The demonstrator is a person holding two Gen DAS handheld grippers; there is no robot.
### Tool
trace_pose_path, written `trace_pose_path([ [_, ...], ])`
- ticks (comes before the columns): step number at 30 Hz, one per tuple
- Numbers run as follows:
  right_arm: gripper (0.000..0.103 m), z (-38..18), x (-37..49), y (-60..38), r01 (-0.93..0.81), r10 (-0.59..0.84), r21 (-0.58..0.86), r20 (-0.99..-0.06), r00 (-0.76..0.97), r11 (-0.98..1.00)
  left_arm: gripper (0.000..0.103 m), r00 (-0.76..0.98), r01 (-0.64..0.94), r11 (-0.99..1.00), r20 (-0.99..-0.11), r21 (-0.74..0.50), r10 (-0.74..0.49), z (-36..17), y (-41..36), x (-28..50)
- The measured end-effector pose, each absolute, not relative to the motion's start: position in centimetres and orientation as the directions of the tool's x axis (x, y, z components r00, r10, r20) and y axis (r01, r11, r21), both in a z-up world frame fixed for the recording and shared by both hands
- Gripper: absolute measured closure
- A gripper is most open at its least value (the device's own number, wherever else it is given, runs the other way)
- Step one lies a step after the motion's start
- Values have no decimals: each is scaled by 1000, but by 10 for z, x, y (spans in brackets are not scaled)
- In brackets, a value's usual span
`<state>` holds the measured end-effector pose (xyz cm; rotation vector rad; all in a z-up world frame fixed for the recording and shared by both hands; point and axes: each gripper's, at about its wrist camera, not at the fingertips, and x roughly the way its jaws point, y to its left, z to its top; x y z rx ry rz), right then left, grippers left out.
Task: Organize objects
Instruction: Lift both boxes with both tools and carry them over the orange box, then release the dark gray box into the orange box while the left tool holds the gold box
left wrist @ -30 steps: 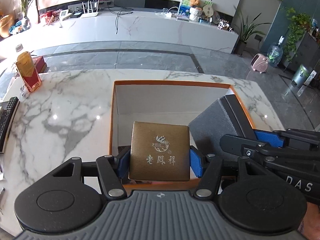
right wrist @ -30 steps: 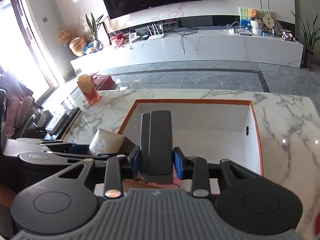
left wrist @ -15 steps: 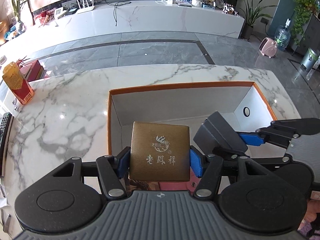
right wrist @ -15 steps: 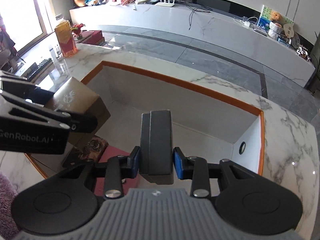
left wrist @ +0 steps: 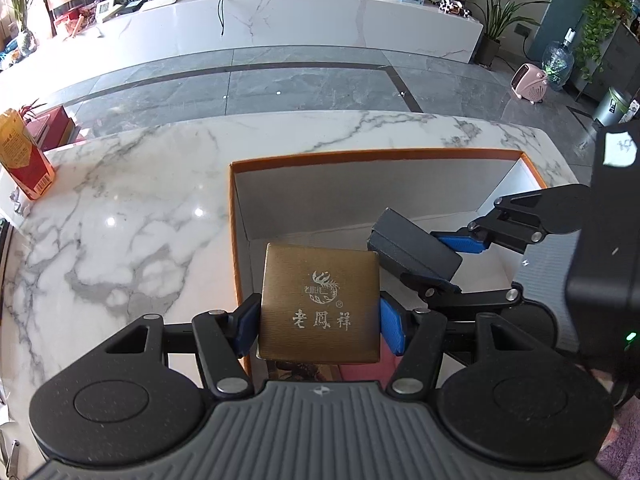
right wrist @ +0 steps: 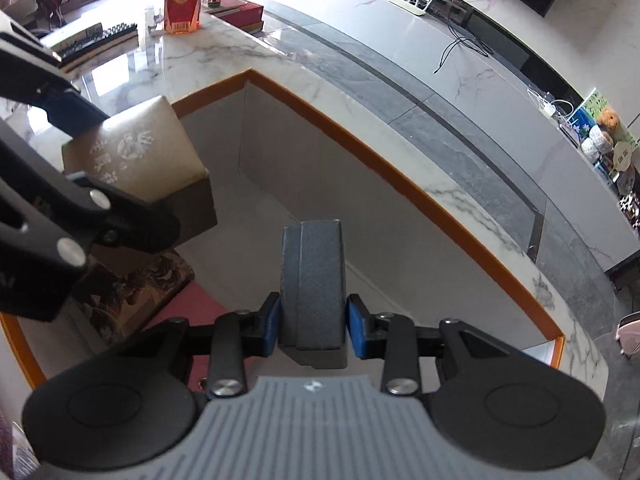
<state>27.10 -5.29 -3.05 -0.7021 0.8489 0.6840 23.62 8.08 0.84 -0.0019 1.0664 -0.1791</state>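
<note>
A gold box with white printed characters [left wrist: 319,300] sits between the blue pads of my left gripper [left wrist: 318,326], which is shut on it above the near left corner of the orange-rimmed white box [left wrist: 376,157]. My right gripper [right wrist: 313,326] is shut on a dark grey case [right wrist: 314,276], held on edge over the white box's floor. In the left wrist view the grey case [left wrist: 412,250] hangs to the right of the gold box. From the right wrist view the gold box [right wrist: 140,156] shows at the left, over a patterned brown item [right wrist: 136,292] and a red item [right wrist: 192,304] lying in the box.
The white box's orange rim [right wrist: 400,176] stands on a marble table [left wrist: 120,216]. A red and yellow carton [left wrist: 24,156] stands at the table's far left edge, with a keyboard [right wrist: 96,38] near it. Beyond lie a grey floor and a long white cabinet.
Both grippers have come down and forward over the white box. The right gripper has rolled, so the grey case now dips inside the box walls. Both grips are unchanged.
</note>
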Motion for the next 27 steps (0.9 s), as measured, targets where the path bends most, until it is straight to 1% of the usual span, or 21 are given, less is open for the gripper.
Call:
trace_pose_path([
  [3, 66, -42, 266, -46, -780, 201, -318, -851, 486, 538, 33, 465, 142, 985, -872, -95, -151, 4, 83, 236],
  [5, 65, -44, 266, -45, -778, 196, -313, -854, 481, 544, 33, 464, 142, 984, -871, -107, -162, 3, 84, 236],
  [6, 63, -44, 267, -46, -778, 203, -295, -859, 470, 554, 33, 466, 142, 984, -870, -107, -162, 3, 85, 235],
  [7, 62, -42, 269, -47, -777, 216, -268, -863, 456, 570, 33, 468, 142, 984, -868, -111, -165, 2, 85, 235],
  [9, 56, -38, 275, -53, -774, 264, -169, -878, 399, 610, 33, 470, 138, 983, -866, -118, -170, 3, 87, 235],
  [12, 55, -32, 289, -65, -739, 356, 19, -884, 302, 674, 33, 476, 137, 983, -862, -124, -175, 5, 88, 235],
  [14, 54, -30, 298, -74, -701, 391, 103, -882, 263, 706, 33, 481, 138, 982, -859, -126, -177, 7, 88, 235],
  [16, 49, -28, 303, -83, -673, 397, 135, -883, 252, 727, 33, 485, 140, 982, -856, -125, -178, 8, 88, 235],
  [18, 29, -29, 307, -92, -642, 395, 161, -887, 239, 750, 33, 488, 142, 982, -855, -124, -178, 8, 88, 237],
  [19, 25, -30, 309, -95, -628, 394, 173, -889, 231, 759, 33, 489, 140, 982, -854, -124, -178, 8, 88, 238],
  [20, 24, -33, 311, -98, -615, 389, 185, -895, 216, 766, 33, 489, 137, 982, -854, -126, -178, 8, 88, 239],
  [23, 24, -40, 315, -102, -600, 356, 177, -914, 193, 780, 33, 498, 130, 984, -850, -121, -171, 8, 87, 243],
  [27, 29, -44, 317, -104, -631, 336, 140, -920, 203, 763, 33, 509, 127, 984, -843, -125, -173, 11, 88, 250],
])
